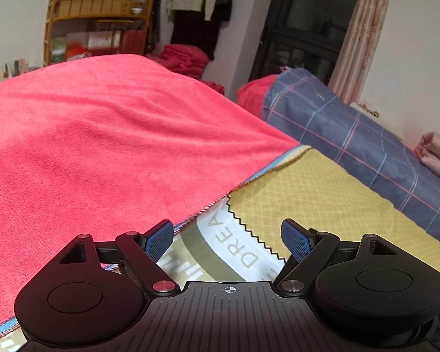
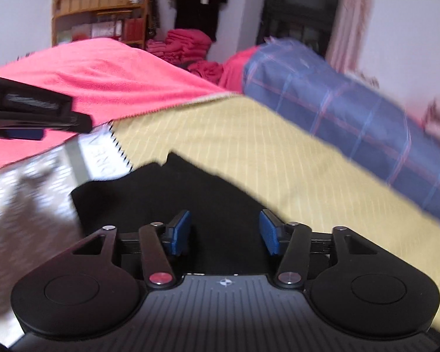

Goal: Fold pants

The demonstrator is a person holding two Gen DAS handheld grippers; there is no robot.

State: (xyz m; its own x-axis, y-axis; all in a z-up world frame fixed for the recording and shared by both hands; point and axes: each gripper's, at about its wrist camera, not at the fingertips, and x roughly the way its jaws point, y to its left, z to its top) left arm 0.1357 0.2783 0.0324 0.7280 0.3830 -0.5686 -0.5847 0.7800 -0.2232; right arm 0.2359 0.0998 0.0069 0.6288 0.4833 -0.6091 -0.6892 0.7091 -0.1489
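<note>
Both low wrist views, right blurred, face the shelf (image 1: pixel 96 20).

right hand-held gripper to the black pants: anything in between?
Nothing visible. The right hand-held gripper is open with the black pants directly ahead on the yellow cloth; the left hand-held gripper sits off to the side.

Bed (image 2: pixel 38 193), red towel (image 1: pixel 102 146), yellow cloth (image 2: pixel 249 152), black pants (image 2: pixel 196 193), plaid bolster (image 1: pixel 366 146) on it

Likely a home bedroom: bed under a pink blanket (image 1: pixel 96 135), hanging clothes (image 1: pixel 196 3), wooden shelf (image 1: pixel 96 20).
</note>
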